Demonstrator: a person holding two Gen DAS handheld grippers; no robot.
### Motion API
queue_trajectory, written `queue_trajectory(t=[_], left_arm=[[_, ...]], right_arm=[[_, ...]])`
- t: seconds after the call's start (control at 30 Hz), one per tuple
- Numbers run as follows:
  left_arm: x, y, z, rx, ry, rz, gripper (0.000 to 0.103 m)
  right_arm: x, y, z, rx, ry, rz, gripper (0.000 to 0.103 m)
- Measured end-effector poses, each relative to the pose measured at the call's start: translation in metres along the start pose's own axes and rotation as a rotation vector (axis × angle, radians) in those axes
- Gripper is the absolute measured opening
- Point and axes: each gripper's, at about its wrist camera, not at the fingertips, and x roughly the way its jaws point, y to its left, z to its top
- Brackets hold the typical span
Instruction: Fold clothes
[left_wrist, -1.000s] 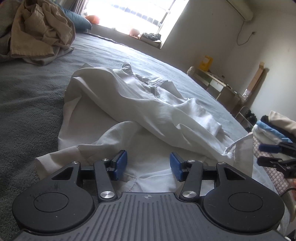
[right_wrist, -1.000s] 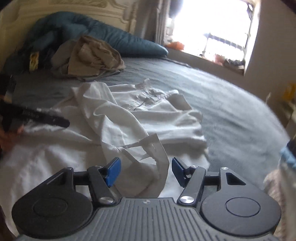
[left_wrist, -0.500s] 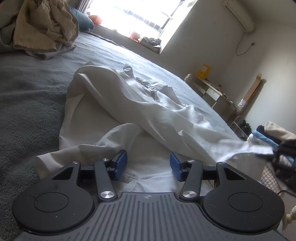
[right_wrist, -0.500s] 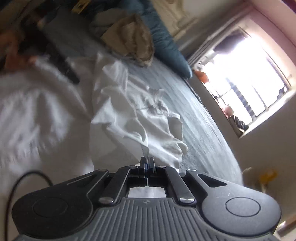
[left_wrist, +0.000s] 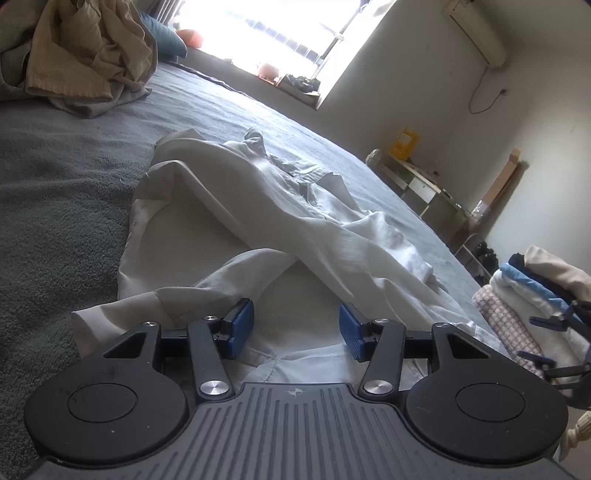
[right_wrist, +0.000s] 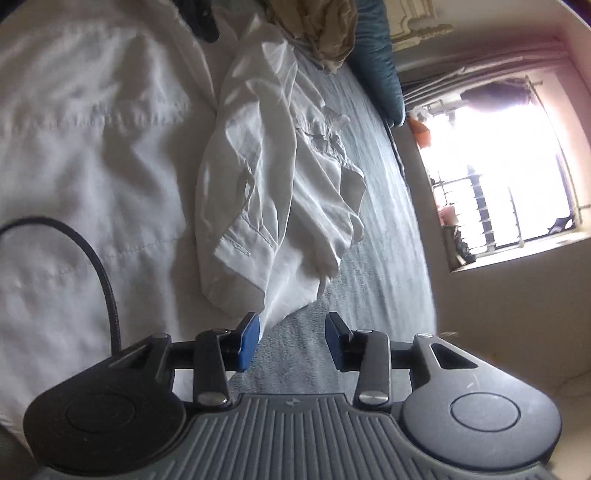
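Grey bedding (left_wrist: 74, 206) fills most of both views, with a bright window (left_wrist: 280, 33) beyond its far edge and a white shirt (left_wrist: 280, 221) spread crumpled across the middle of the bed. A sleeve with a buttoned cuff (right_wrist: 240, 247) lies doubled over the shirt's body, its end close to the right gripper (right_wrist: 291, 341).

The right gripper's jaws have just been opening; they now stand partly apart with nothing between them, only bare bedding showing in the gap, and the sleeve's hem sits just beside the left pad. The left gripper (left_wrist: 295, 328) is likewise half open and holds nothing, poised low over the shirt's near hem.

Judging by this, the step in hand is laying the sleeve inward and flattening the shirt before the body folds. To do it well, each gripper should take a single layer at a seam or hem rather than a bunched ridge, and pull outward to flatten the long diagonal fold before creasing.

Open bedding lies to the far side and the left of the shirt, giving room to spread. On the right, a stack of folded clothes (left_wrist: 524, 295) sits near the bed's edge, close to the right gripper as seen from the left wrist, so wide sweeps there could topple it. A beige heap of clothes (left_wrist: 85, 48) lies well apart at the far left. A black cable (right_wrist: 99, 266) loops over the fabric and could snag.
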Motion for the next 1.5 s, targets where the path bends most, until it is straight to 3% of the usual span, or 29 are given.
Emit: queue_trajectory(t=[0.13, 0.23, 0.33, 0.47, 0.53, 0.6, 0.67, 0.7, 0.77, 0.83, 1.0, 1.17, 1.23, 1.27, 1.3, 1.5], left_arm=[[-0.021, -0.001, 0.009, -0.005, -0.035, -0.041, 0.051], [-0.046, 0.001, 0.026, 0.015, -0.110, -0.055, 0.051], [-0.053, 0.006, 0.044, 0.103, -0.151, 0.073, 0.052], [-0.009, 0.019, 0.059, 0.255, -0.041, 0.263, 0.050], [0.015, 0.023, 0.061, 0.321, 0.001, 0.324, 0.050], [0.024, 0.031, 0.060, 0.304, 0.000, 0.339, 0.048], [0.031, 0.042, 0.060, 0.269, -0.004, 0.350, 0.038], [0.031, 0.047, 0.060, 0.248, -0.012, 0.342, 0.035], [0.026, 0.052, 0.060, 0.224, -0.029, 0.314, 0.019], [0.022, 0.054, 0.060, 0.206, -0.043, 0.288, 0.009], [0.025, 0.049, 0.055, 0.240, -0.044, 0.257, 0.003], [0.026, 0.044, 0.051, 0.280, -0.047, 0.256, 0.002], [0.026, 0.045, 0.051, 0.276, -0.049, 0.253, 0.001], [0.025, 0.045, 0.051, 0.274, -0.049, 0.253, 0.001], [0.025, 0.045, 0.051, 0.274, -0.049, 0.254, 0.001], [0.025, 0.045, 0.051, 0.265, -0.043, 0.266, 0.000]], right_arm=[[-0.032, -0.047, 0.021, 0.299, -0.166, 0.116, 0.042], [-0.039, -0.083, 0.047, 0.524, -0.305, 0.191, 0.044], [-0.028, -0.109, 0.080, 0.686, -0.387, 0.266, 0.049], [0.009, -0.134, 0.141, 0.855, -0.436, 0.433, 0.049], [0.035, -0.142, 0.175, 0.899, -0.424, 0.503, 0.049], [0.067, -0.145, 0.211, 0.915, -0.376, 0.537, 0.049], [0.102, -0.145, 0.246, 0.923, -0.314, 0.569, 0.049], [0.120, -0.143, 0.262, 0.923, -0.277, 0.588, 0.049], [0.157, -0.132, 0.292, 0.905, -0.194, 0.591, 0.049], [0.190, -0.117, 0.317, 0.864, -0.131, 0.583, 0.049], [0.260, -0.082, 0.368, 0.752, 0.010, 0.574, 0.049], [0.297, -0.053, 0.393, 0.609, 0.122, 0.562, 0.048], [0.309, -0.044, 0.397, 0.579, 0.171, 0.562, 0.033], [0.311, -0.043, 0.395, 0.590, 0.174, 0.563, 0.010], [0.311, -0.043, 0.394, 0.604, 0.169, 0.559, 0.002], [0.308, -0.062, 0.374, 0.767, 0.024, 0.549, 0.001]])
